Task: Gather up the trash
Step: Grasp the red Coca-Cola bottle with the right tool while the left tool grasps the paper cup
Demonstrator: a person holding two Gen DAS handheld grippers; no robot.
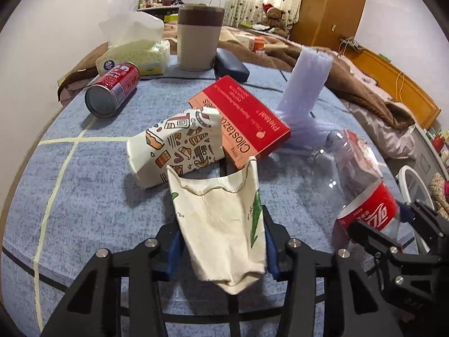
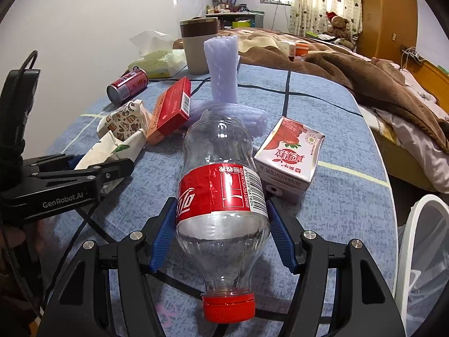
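My left gripper is shut on a crumpled white paper cup with green print, held just above the blue cloth. It also shows at the left of the right wrist view. My right gripper is shut on an empty clear cola bottle with a red label and red cap; the bottle shows at the right of the left wrist view. On the cloth lie a patterned paper carton, a red box, a red can, purple foam netting and a strawberry milk carton.
A beige tumbler, a tissue pack and a dark case stand at the table's far side. A bed with a brown blanket lies behind. A white-rimmed bin with a clear liner stands at the table's right edge.
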